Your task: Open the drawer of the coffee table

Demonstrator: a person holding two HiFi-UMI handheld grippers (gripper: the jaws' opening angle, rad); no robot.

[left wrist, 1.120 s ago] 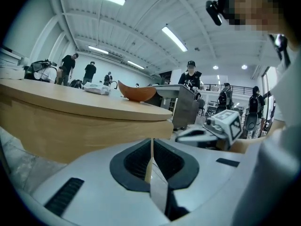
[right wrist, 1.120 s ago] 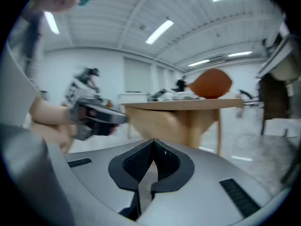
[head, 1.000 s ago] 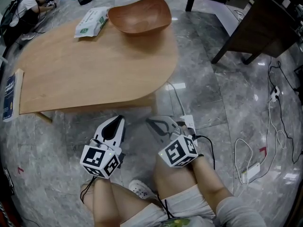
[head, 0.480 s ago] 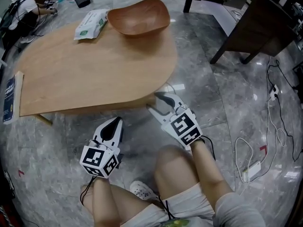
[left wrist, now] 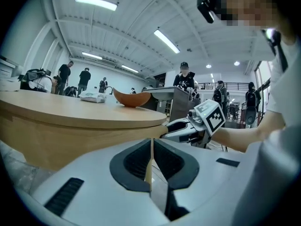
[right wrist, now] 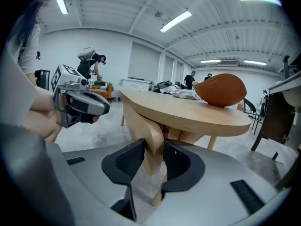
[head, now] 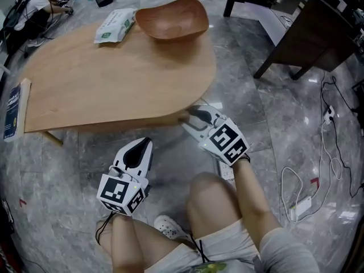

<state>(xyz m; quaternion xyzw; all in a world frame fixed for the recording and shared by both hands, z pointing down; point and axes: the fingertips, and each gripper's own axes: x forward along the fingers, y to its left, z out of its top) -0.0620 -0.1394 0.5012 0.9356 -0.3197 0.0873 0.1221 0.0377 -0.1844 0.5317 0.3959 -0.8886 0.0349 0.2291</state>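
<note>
The coffee table has a pale wooden top and a wooden apron below its near edge. My right gripper is at that near edge, at the table's right end. In the right gripper view its jaws are closing round a curved wooden piece under the top, apparently the drawer's front, and both pads touch it. My left gripper hangs shut and empty over the floor, short of the table. Its closed tips point at the apron.
On the table top are a wooden bowl, a pack of wipes and a book at the left edge. White cables and a power strip lie on the marble floor at right. A dark desk stands behind. My knees are just below the grippers.
My right gripper went from above the floor forward to the table's near edge, and its jaws opened and came round the wooden piece. The left gripper stayed shut in almost the same place.
</note>
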